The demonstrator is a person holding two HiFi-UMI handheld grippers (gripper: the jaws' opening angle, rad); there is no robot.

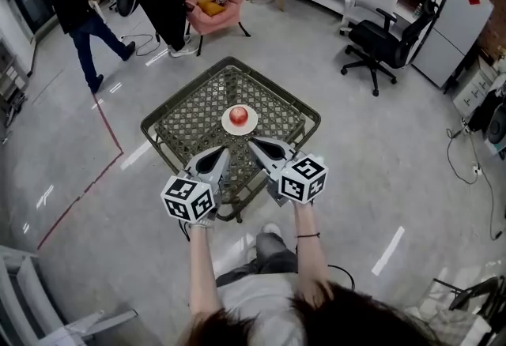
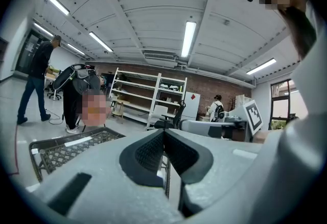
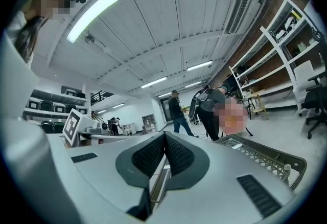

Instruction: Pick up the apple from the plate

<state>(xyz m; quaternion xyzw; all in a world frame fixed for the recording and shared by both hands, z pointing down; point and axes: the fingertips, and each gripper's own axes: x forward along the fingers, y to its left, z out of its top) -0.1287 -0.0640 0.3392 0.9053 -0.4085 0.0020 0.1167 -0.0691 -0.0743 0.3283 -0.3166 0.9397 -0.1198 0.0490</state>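
Open path over table (image 1: 188, 110) to plate (image 1: 225, 122).

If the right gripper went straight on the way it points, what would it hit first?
Likely the apple on its plate: the right gripper aims that way in the head view. Height is unclear; it might pass over.

A dark lattice tabletop (image 1: 190, 111) stands on the grey floor (image 1: 379, 178). Beyond it are a pink armchair (image 1: 217, 5) and a black office chair (image 1: 386, 40).

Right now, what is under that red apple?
A small white plate, which rests on the dark mesh table. The apple covers the plate's middle, so that part cannot be seen.
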